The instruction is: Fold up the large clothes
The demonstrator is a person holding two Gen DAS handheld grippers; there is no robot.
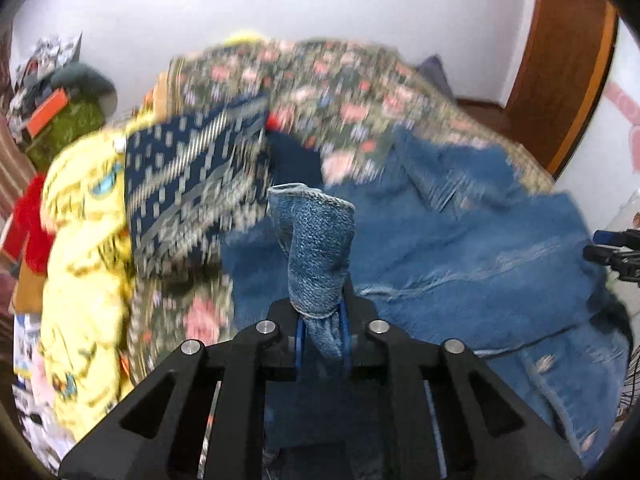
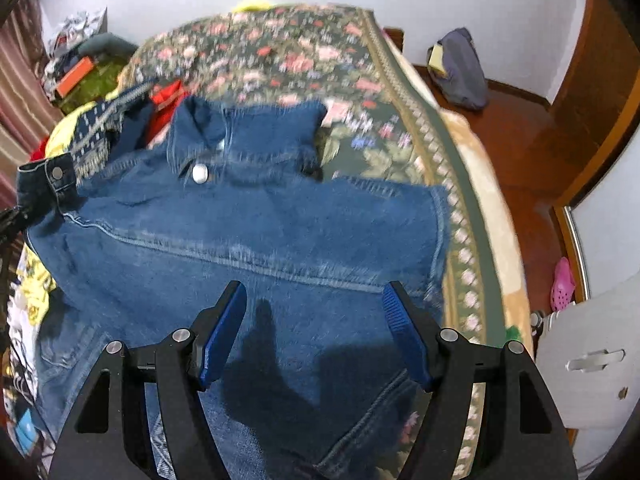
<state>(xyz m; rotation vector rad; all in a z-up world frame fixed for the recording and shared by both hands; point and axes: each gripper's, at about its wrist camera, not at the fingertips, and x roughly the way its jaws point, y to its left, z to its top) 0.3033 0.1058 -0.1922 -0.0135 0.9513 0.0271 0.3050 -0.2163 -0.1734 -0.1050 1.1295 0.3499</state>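
Left gripper point(image 1: 322, 344) pinches the denim jacket point(image 2: 248, 248) cuff; right gripper point(image 2: 316, 332) gapes wide, holding nothing.

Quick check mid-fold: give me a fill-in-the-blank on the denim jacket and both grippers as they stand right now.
1. The left gripper is shut on a bunched piece of the ____ jacket.
2. The right gripper is ____, holding nothing, above the jacket.
3. The jacket lies on a ____-patterned bedspread.
4. The metal button sits just below the jacket's ____.

Missing words: denim; open; floral; collar
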